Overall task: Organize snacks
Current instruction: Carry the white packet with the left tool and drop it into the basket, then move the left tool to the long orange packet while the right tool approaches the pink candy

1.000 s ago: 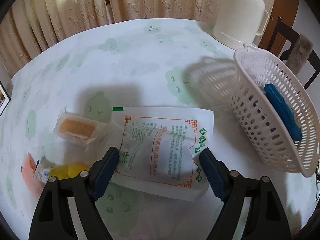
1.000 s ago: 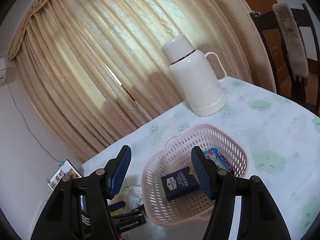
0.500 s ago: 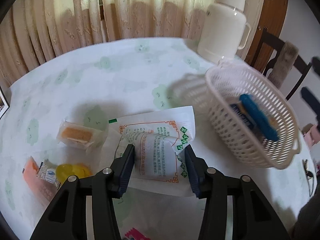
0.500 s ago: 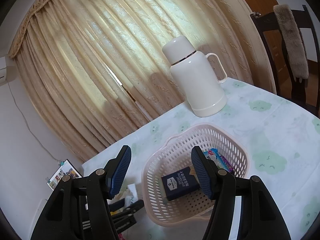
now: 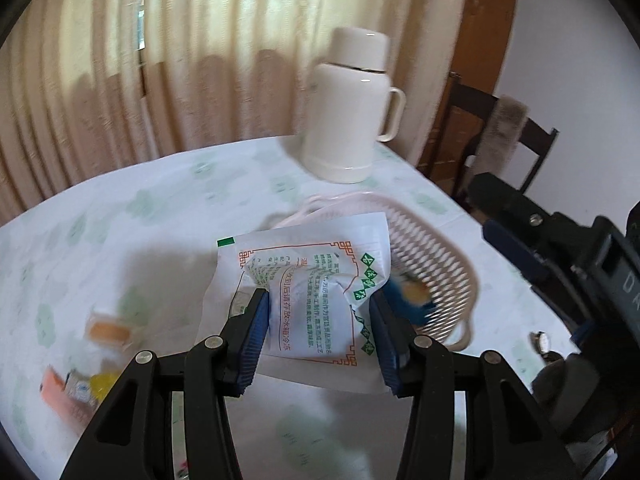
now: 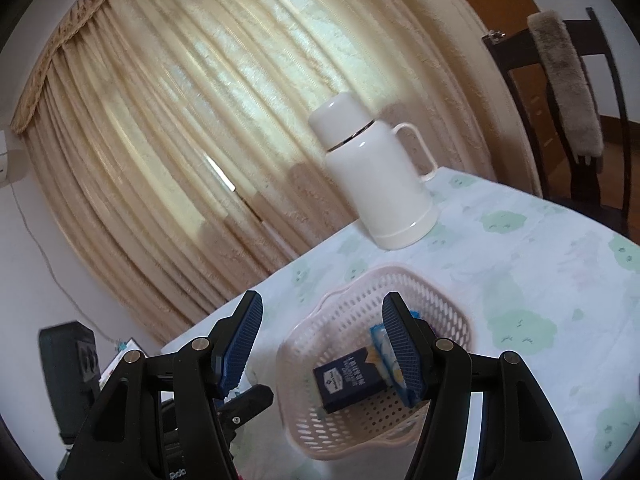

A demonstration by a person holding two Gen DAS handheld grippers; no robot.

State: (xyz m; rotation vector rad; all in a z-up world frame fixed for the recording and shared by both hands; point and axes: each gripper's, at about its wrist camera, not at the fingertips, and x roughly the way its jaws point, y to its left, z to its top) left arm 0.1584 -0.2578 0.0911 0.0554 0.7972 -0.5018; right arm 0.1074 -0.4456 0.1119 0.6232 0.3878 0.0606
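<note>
We see left gripper (image 5: 320,332) clamping white snack packet (image 5: 316,280) above table, packet hiding near rim of basket (image 5: 436,256), right gripper (image 6: 320,344) half-open, empty, table snacks (image 5: 92,360) blurred

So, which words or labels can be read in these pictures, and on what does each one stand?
"收到后请存放冰箱冷冻", as far as it can be read: on the white packet.
The smaller green print on the same packet: too small to read.
White print on the dark blue box in the basket: too blurred.
</note>
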